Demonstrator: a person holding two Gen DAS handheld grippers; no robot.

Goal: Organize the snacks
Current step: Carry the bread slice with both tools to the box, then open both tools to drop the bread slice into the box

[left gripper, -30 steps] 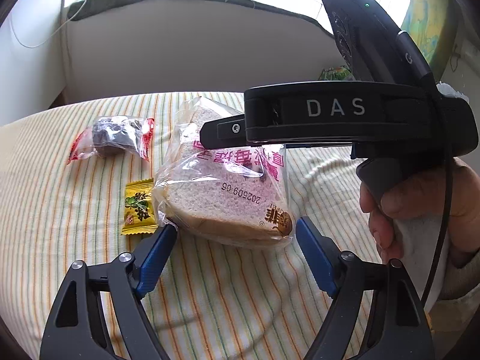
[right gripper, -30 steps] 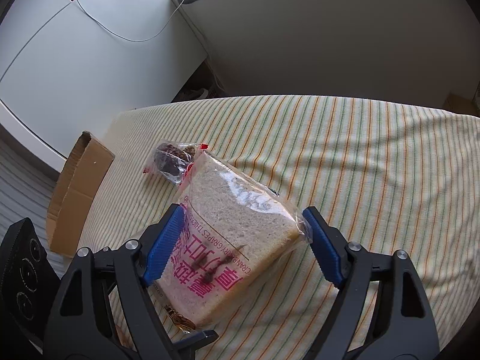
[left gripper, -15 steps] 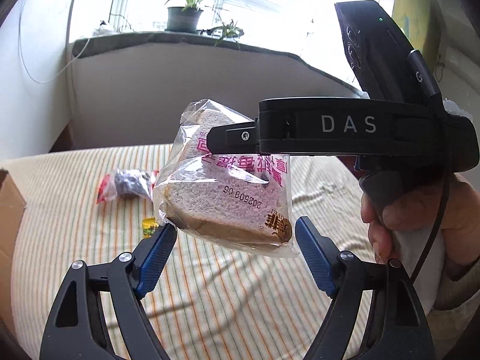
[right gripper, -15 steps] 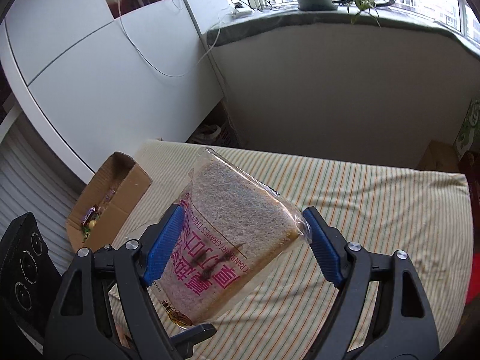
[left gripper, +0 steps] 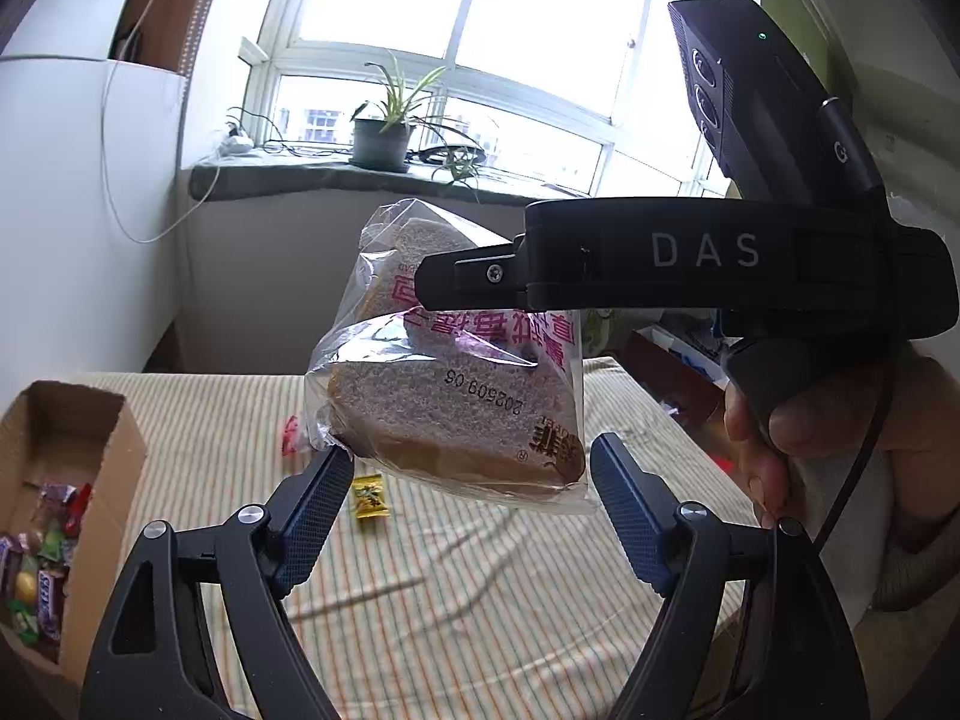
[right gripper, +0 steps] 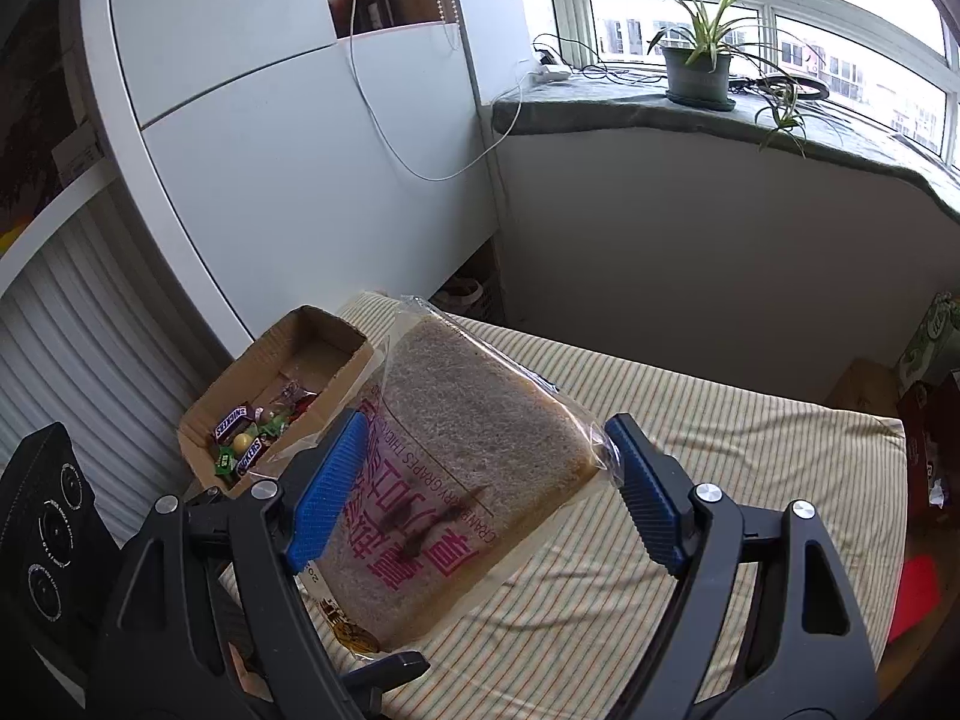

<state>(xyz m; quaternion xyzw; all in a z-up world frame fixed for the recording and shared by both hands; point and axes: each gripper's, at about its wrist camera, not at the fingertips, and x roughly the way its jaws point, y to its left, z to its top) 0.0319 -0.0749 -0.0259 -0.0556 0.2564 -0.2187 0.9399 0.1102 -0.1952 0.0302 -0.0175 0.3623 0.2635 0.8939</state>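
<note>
A slice of bread in a clear bag with pink print (left gripper: 456, 408) hangs in the air above the striped tablecloth (left gripper: 480, 612). My left gripper (left gripper: 471, 453) is shut on its lower corners, with both blue pads against the bag. My right gripper (right gripper: 483, 426) clamps the same bread bag (right gripper: 474, 450) across its width. In the left wrist view one black finger (left gripper: 474, 282) of the right gripper crosses the top of the bag. A yellow candy (left gripper: 369, 495) and a red-edged wrapper (left gripper: 291, 435), partly hidden by the bread, lie on the cloth below.
An open cardboard box (left gripper: 84, 420) with several wrapped candies and chocolate bars stands at the table's left end (right gripper: 336, 360). A person's hand (left gripper: 780, 444) grips the right tool. White cabinets and a windowsill with a potted plant (right gripper: 696, 66) lie beyond the table.
Both grippers have risen together and lifted the bagged bread off the tablecloth. The views have tilted up, so the box, the window and the plant have come into sight.
</note>
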